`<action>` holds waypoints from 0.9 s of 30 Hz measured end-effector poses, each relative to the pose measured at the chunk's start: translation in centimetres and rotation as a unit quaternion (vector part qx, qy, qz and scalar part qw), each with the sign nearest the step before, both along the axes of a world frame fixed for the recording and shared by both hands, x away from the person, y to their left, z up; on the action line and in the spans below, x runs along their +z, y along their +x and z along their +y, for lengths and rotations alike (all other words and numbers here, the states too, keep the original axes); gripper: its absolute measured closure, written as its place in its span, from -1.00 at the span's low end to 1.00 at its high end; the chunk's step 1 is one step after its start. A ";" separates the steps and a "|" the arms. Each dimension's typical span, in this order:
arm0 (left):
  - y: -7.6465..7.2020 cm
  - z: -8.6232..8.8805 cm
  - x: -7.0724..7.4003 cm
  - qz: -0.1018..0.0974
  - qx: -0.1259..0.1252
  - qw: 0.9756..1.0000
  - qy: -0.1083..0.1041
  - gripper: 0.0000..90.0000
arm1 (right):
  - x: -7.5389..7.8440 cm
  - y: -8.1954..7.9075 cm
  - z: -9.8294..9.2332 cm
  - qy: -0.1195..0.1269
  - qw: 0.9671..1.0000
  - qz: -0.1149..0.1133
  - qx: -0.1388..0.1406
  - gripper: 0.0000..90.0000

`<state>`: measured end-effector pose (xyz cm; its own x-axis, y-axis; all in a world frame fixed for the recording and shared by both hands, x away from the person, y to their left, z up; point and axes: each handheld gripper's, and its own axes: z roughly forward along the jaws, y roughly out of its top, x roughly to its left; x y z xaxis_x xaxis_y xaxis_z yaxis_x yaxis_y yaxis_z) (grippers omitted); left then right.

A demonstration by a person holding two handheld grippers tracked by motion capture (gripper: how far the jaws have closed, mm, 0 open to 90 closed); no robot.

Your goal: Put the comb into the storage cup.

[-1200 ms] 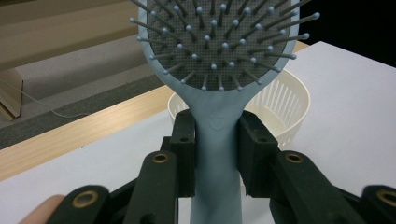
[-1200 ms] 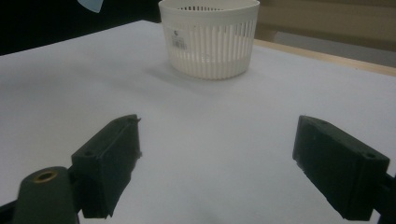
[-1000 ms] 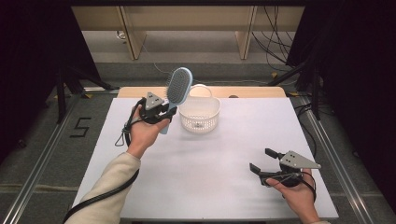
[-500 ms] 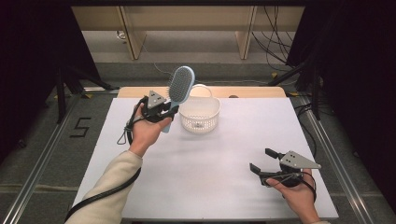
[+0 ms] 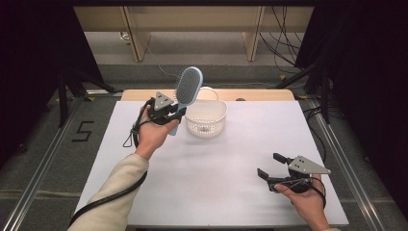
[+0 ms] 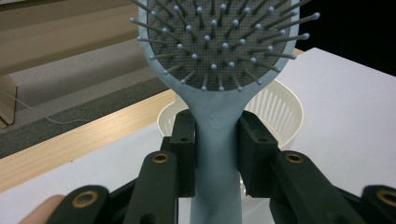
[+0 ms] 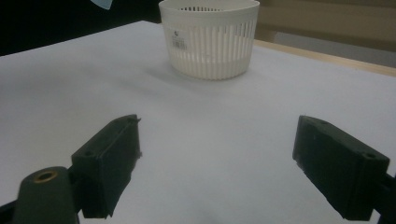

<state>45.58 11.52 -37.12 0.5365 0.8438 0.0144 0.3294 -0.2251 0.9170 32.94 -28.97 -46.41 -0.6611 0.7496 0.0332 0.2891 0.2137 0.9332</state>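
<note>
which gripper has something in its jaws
The left gripper: its jaws clamp the hairbrush handle. The right gripper is open over bare table.

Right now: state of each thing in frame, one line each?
Hairbrush: lifted off the table, handle clamped, bristle head up.
Left gripper: shut on the hairbrush handle, held in the air beside the basket.
Right gripper: open, nothing between the jaws, low near the table's front right.
Basket: upright on the table, looks empty.
Table: white top, bears the basket.

White table (image 5: 216,183), slatted basket (image 5: 206,118) atop
</note>
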 end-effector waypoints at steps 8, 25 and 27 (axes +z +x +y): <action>0.2 -0.2 0.1 -0.001 -0.001 1.000 0.001 0.56 | 0.0 0.0 0.0 0.000 1.000 0.000 0.001 -0.65; 0.6 -0.8 0.4 -0.004 -0.003 1.000 0.002 0.56 | 0.0 0.0 0.0 0.002 1.000 0.002 0.000 -0.65; 0.7 -0.9 0.5 -0.004 -0.004 1.000 0.002 0.56 | 0.0 0.0 0.0 0.001 1.000 0.001 0.001 -0.65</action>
